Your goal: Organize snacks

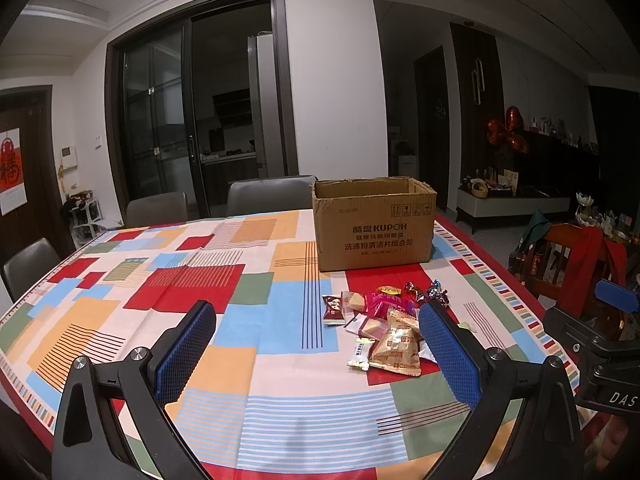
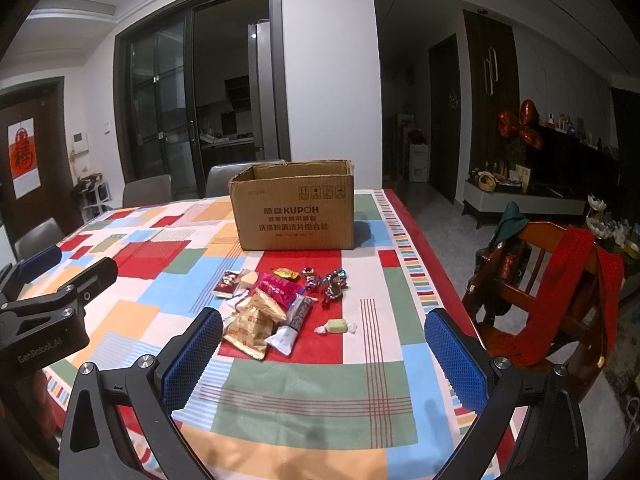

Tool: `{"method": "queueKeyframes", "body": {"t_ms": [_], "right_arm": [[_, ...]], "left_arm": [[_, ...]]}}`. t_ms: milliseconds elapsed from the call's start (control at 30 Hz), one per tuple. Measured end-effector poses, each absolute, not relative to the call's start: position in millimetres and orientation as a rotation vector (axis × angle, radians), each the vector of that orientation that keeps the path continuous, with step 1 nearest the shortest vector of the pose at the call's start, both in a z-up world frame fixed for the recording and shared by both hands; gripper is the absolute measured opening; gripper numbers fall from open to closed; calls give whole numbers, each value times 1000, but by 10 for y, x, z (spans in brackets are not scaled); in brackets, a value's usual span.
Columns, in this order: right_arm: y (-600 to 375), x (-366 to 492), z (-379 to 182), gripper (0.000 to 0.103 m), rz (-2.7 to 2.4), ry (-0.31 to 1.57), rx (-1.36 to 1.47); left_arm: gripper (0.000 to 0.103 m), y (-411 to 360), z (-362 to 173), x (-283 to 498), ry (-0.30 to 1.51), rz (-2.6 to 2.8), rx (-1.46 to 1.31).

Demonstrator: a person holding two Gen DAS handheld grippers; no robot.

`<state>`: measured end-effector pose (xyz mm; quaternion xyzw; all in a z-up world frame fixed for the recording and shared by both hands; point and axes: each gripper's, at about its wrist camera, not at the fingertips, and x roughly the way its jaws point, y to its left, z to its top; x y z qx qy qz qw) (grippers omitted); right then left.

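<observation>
Snack pile [image 2: 276,312] is sitting on the patterned tablecloth [image 2: 312,412], in front of the open cardboard box [image 2: 294,212]: gold packets, pink wrapper, foil candies. Left gripper [image 1: 316,356] and right gripper [image 2: 324,356] are both hovering with jaws spread wide, gripping nothing. Only the right view is showing the green-wrapped candy [image 2: 336,326] clearly, lying apart from the pile.

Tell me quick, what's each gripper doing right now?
Left gripper: open, holding nothing.
Right gripper: open, holding nothing.
</observation>
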<state>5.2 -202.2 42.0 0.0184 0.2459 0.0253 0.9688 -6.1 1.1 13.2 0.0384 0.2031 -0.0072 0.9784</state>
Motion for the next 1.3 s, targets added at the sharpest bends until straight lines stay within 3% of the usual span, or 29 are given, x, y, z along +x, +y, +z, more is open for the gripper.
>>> {"method": "queueKeyframes", "body": {"t_ms": [1300], "right_arm": [[-2028,130,465,102,64,517,47]], "left_arm": [[103,-88,71,-24,429,-38,85]]}}
